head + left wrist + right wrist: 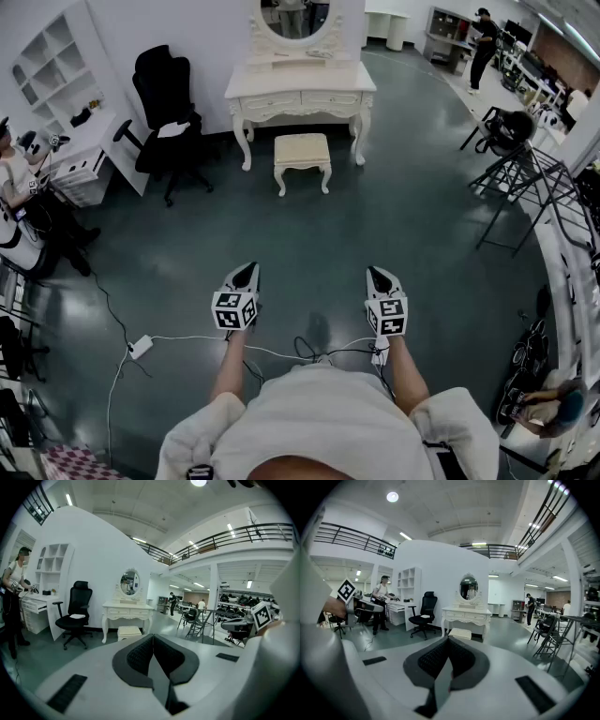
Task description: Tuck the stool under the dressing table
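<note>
Head view, left to right: left gripper (247, 274) and right gripper (376, 276) are held side by side low in the frame, both aimed up-frame at the stool (302, 150).
Left fingers: pressed together at the tips in the left gripper view (152, 636), with nothing between them.
Stool position: on the open floor just off the front edge of the table (300, 82), roughly centred between its two front corners. The seat is not yet under the top.
Stool long axis: runs parallel to the table's front edge, so the long side faces the grippers.
Direction from the fingers: straight ahead and well apart, with a wide stretch of bare floor between them.
Nearer hand: neither, by my judgement. The stool lies about midway between the two grippers, so a two-sided push toward the front edge looks natural.
Right fingers: closed tip to tip in the right gripper view (448, 640), and empty.
Beside the left corner: an office chair (165, 103) stands clear of the stool's path.
Shown by the gripper views only: being low, they show the gap under the table's front edge, with the stool (460, 633) lower than that edge.
Shown by the head view only: the stool's offset from the front edge and how it centres between the corners.
</note>
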A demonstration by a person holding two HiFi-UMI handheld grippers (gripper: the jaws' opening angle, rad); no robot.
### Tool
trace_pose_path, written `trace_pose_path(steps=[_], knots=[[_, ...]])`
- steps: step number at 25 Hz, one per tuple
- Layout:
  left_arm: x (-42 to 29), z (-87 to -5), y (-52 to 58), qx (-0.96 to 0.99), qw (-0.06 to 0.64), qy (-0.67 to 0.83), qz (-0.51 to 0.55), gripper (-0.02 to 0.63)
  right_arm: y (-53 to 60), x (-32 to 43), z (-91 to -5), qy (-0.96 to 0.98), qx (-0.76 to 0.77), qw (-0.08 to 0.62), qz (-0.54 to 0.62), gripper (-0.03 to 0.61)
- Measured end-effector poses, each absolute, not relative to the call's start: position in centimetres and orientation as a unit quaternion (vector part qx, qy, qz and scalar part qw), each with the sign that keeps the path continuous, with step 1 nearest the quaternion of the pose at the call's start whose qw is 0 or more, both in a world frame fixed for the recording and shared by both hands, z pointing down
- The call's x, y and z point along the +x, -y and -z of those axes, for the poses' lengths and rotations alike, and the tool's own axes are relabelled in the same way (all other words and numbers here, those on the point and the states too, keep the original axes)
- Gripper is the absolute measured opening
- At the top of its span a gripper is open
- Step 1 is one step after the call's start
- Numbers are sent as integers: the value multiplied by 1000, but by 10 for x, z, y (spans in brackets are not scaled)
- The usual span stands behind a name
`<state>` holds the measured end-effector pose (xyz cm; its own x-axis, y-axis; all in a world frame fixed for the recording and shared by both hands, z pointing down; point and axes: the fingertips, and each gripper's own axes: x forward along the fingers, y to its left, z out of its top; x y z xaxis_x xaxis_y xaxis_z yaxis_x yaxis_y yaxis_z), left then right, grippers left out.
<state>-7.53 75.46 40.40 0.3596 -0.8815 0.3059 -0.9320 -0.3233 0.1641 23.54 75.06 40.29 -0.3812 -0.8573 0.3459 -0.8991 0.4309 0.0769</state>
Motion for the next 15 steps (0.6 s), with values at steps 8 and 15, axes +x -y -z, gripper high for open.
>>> trace_pose_path(steps=[8,15], knots=[[-70,-408,-758,808,161,560,-81,15,-751,239,-404,829,529,170,-60,0],[-62,-405,-761,814,151,557,-70,20,-757,245,-401,834,529,142,-67,2]])
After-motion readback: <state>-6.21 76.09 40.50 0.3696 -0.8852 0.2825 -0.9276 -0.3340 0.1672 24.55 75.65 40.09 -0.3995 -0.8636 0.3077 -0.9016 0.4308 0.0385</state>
